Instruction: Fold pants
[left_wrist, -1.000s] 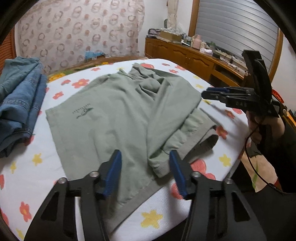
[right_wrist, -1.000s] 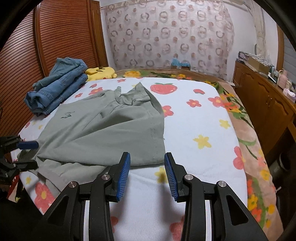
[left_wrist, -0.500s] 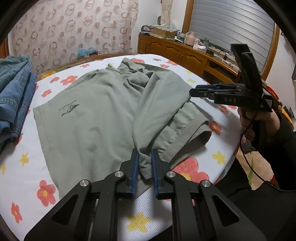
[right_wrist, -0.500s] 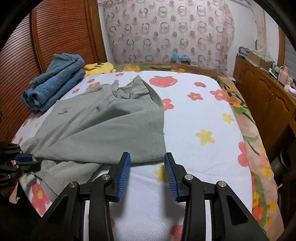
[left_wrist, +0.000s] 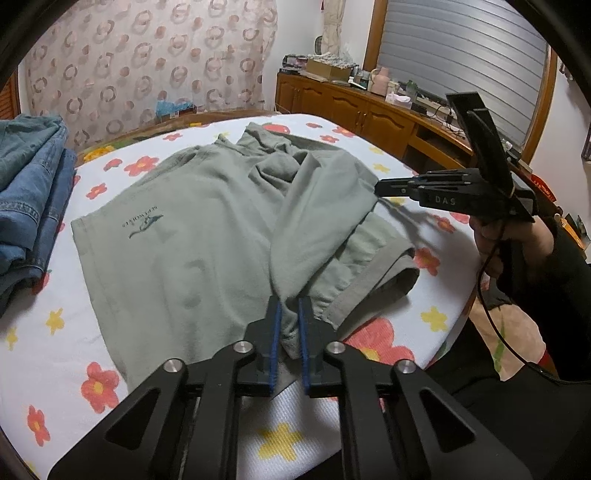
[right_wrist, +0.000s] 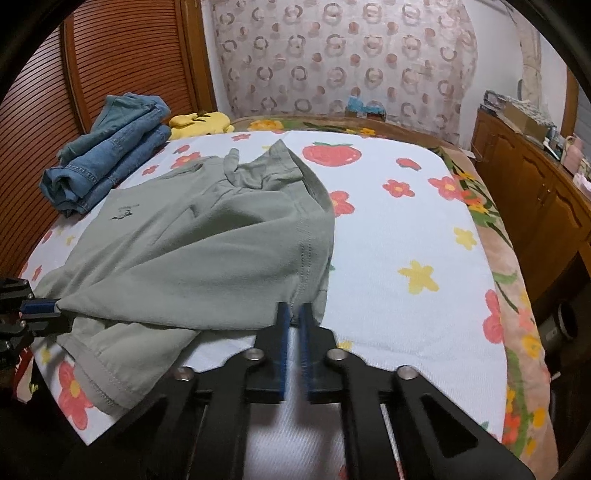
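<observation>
Both grippers have snapped together on the near hem since a second ago, when their jaws stood wide apart.

And now the left gripper (left_wrist: 287, 314) is closing on a bunched corner of the grey-green pants (left_wrist: 192, 236), fabric squeezed between its blue pads (left_wrist: 275, 332), while the right gripper (right_wrist: 294, 314) is clamped tight on the stitched corner of the folded-over leg at the pants' nearest edge. Those pants lie spread across the middle of the flowered bedsheet (right_wrist: 406, 229), one leg doubled over the other, the small printed logo (left_wrist: 142, 227) toward the far left side. Beyond the pants to the left sits a stack of folded jeans (right_wrist: 107, 158), just apart from them, with a yellow plush (right_wrist: 201, 122) just past the jeans. From the left wrist view, the right gripper (left_wrist: 380, 186) hovers over the pants' right edge, a hand (left_wrist: 513, 240) wrapped round its handle.
</observation>
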